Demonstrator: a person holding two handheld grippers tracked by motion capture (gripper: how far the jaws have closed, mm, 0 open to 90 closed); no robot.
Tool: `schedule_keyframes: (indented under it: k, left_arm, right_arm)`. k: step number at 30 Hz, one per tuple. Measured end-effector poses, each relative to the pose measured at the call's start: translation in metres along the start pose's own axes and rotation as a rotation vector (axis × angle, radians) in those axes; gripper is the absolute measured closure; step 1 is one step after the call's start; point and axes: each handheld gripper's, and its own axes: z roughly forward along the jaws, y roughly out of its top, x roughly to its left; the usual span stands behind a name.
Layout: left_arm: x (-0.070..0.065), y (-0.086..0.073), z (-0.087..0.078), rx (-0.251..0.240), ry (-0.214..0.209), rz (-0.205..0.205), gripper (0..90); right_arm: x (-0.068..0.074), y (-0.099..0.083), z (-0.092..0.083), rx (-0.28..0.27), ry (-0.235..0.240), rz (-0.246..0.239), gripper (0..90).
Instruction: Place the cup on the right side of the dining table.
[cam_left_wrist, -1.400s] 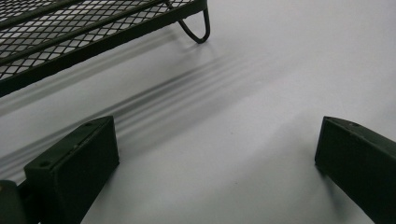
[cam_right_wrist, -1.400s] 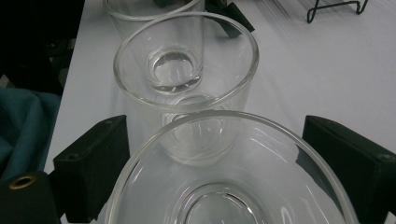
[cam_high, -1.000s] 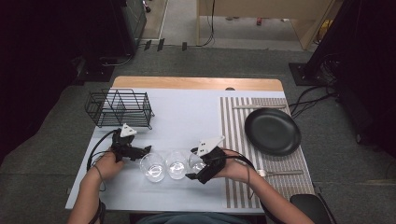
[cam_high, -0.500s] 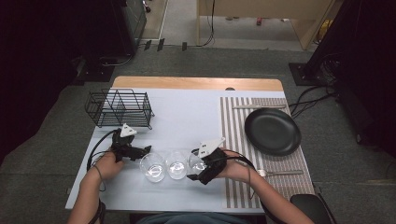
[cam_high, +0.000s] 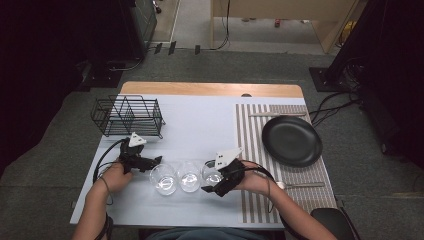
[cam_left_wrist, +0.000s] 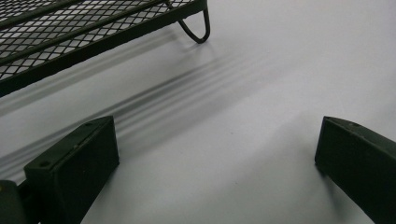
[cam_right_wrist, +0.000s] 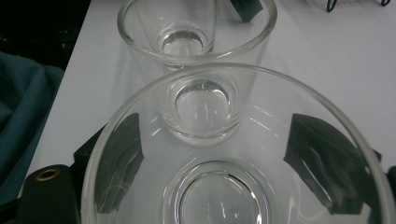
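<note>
I am easing my right gripper (cam_high: 212, 186), jaws wide around the nearest glass (cam_right_wrist: 236, 154) at the bench's six o'clock, squarely before squeezing, while my left gripper (cam_high: 150, 162) is waiting empty, jaws wide.

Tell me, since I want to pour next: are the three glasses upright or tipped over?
Upright. In the high view all three glasses show round open rims facing up; the right gripper view looks down into them and shows their bases.
</note>
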Motion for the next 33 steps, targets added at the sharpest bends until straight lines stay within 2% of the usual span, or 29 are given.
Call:
schedule_keyframes:
  k: [1, 6, 18, 33]
  left_arm:
    - [0.0000, 0.0000, 0.0000, 0.000, 0.000, 0.000, 0.0]
    - [-0.0001, 0.0000, 0.0000, 0.000, 0.000, 0.000, 0.0]
    - [0.0000, 0.0000, 0.0000, 0.000, 0.000, 0.000, 0.0]
    - [0.0000, 0.0000, 0.0000, 0.000, 0.000, -0.001, 0.0]
  right_arm:
    - [0.0000, -0.0002, -0.0003, -0.002, -0.002, -0.015, 18.3]
    - [0.0008, 0.0005, -0.0013, 0.008, -0.006, -0.028, 19.0]
    - [0.0003, -0.0001, -0.0014, -0.004, -0.003, -0.039, 19.2]
    - [-0.0001, 0.0013, -0.0024, 0.010, 0.005, -0.043, 19.3]
